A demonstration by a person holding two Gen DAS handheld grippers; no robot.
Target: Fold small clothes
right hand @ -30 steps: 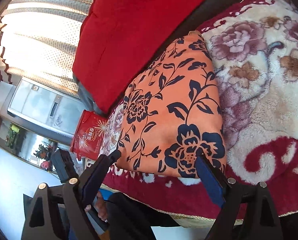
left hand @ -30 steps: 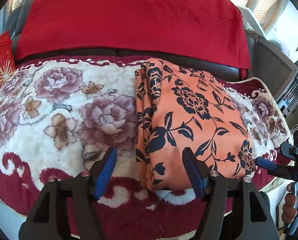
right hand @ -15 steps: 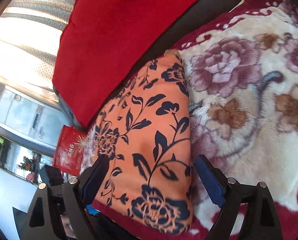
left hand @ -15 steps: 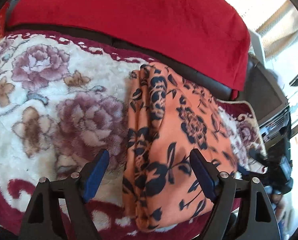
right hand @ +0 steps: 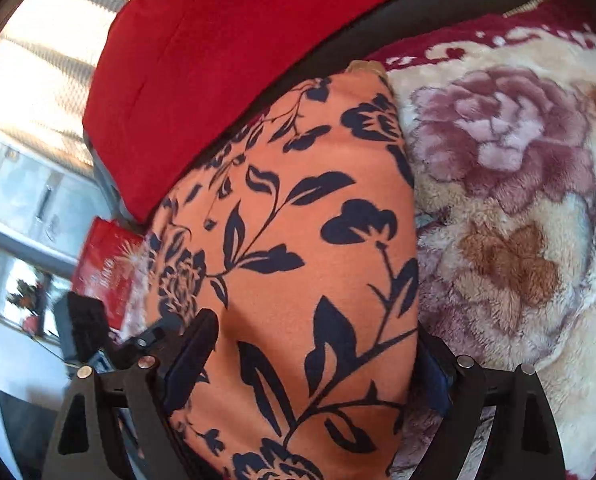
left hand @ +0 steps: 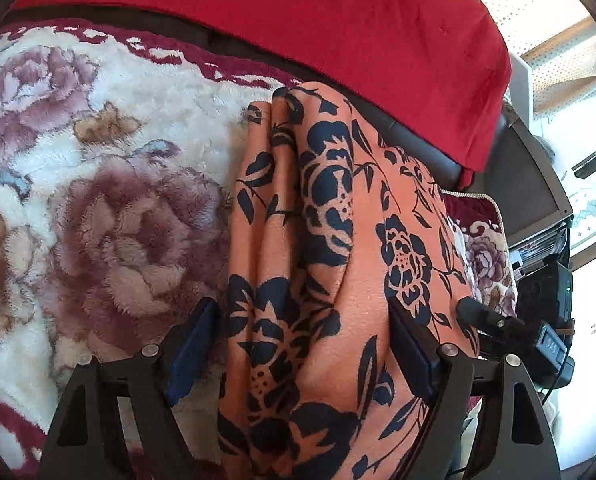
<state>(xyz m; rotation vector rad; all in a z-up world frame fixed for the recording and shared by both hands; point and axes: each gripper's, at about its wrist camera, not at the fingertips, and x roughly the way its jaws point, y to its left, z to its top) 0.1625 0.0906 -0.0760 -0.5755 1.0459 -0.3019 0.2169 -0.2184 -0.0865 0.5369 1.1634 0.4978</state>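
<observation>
The left gripper (left hand: 302, 348) has its jaws wide but closing, one blue-padded finger on each side of the left-hand layered edge of a folded orange garment with a dark navy flower print (left hand: 330, 264); the pads are not pressing on the cloth. The right gripper (right hand: 318, 364) is spread wide across the opposite end of the same folded orange garment (right hand: 298, 264), its left finger (right hand: 192, 354) over the cloth and its right finger mostly hidden beyond the garment's edge, gripping nothing. The garment lies as a thick, narrow stack on a plush blanket (left hand: 110, 216) of cream pile with mauve roses and a dark red border. Behind it a dark sofa back (left hand: 430, 146) carries a bright red cloth (left hand: 318, 12). In the right wrist view, a red printed box (right hand: 106, 268) sits beyond the garment, with a sunlit curtain (right hand: 46, 76) behind it.
</observation>
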